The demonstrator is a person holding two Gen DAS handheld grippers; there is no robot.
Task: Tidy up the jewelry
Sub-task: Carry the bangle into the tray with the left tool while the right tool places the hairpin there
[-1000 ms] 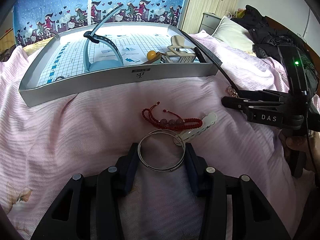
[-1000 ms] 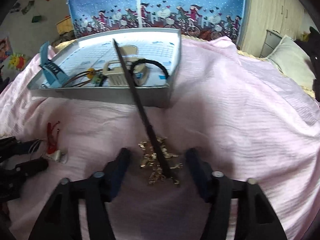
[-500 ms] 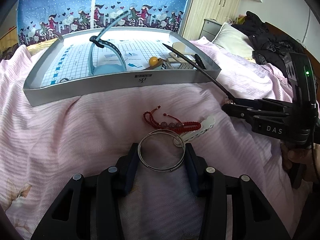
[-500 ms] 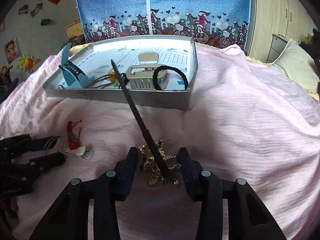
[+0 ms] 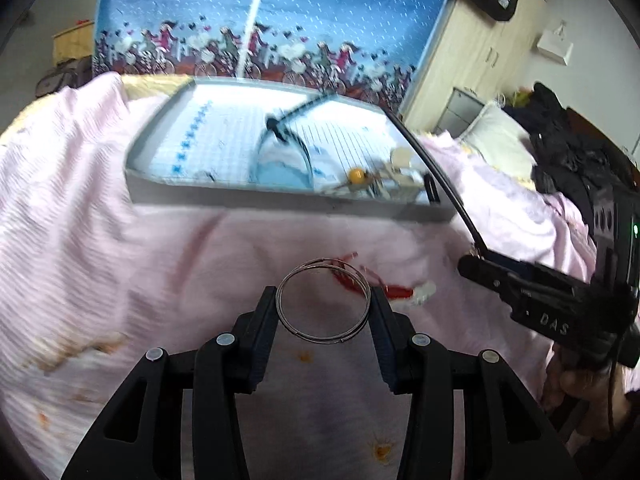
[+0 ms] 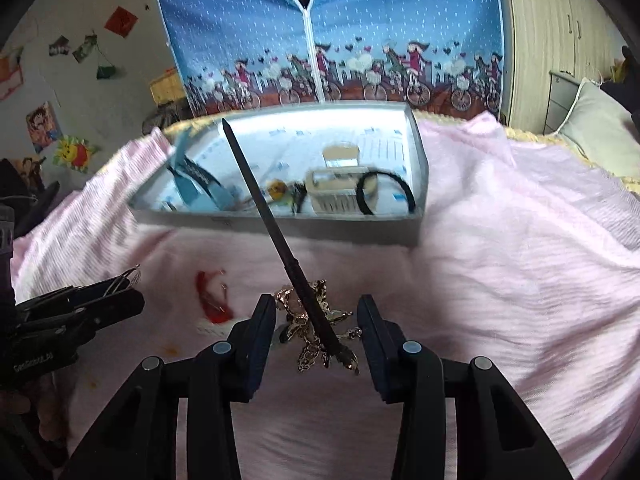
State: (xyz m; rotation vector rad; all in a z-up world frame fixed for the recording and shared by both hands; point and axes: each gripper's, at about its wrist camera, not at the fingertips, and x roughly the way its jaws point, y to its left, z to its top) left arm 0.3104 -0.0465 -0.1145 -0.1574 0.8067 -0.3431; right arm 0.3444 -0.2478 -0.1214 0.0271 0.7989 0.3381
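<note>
Both tongs are loaded: left tongs pinch the wire bangle, right tongs clamp the gold hairpin, stick pointing at the tray dead ahead, right nearer.

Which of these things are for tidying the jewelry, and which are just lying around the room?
For the job:
silver bangle held in the left claw
gold hair stick held in the right claw
red bracelet on the pink blanket
grey tray holding other pieces

Just lying about:
pillow
black clothes
wardrobe
</note>
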